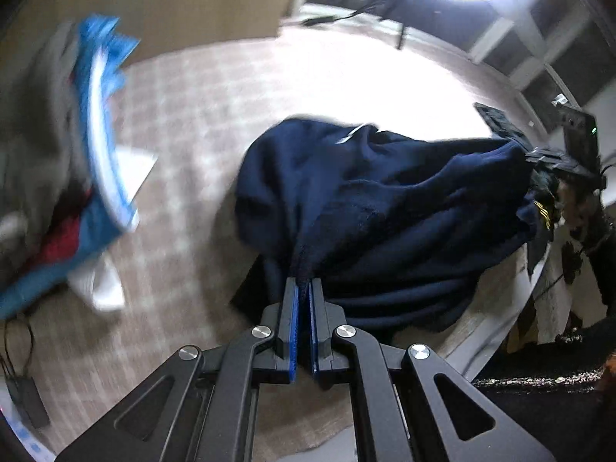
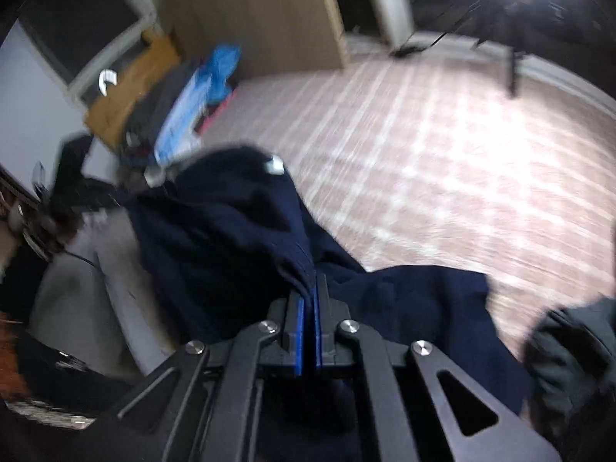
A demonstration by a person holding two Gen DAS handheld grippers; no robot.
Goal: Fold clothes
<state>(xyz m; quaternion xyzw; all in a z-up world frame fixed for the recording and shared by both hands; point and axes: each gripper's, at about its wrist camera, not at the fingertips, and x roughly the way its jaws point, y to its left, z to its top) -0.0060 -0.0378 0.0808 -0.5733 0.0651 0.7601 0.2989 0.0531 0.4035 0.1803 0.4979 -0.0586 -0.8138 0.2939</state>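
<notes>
A dark navy garment [image 1: 377,208] hangs bunched between both grippers above a checked pink-and-white surface [image 1: 215,123]. My left gripper [image 1: 304,283] is shut on a pinched edge of the navy garment. In the left wrist view the right gripper [image 1: 539,154] holds the cloth's far right end. In the right wrist view my right gripper [image 2: 310,281] is shut on another edge of the navy garment [image 2: 231,238], which drapes left and right of the fingers. A small white label [image 2: 274,164] shows on the cloth.
A pile of clothes, blue, white, red and grey [image 1: 88,161], lies at the left; it also shows in the right wrist view [image 2: 192,104]. A wooden panel [image 2: 261,11] stands behind. A dark grey garment [image 2: 573,362] lies at the lower right. Cables and a black box [image 1: 27,396] lie at the lower left.
</notes>
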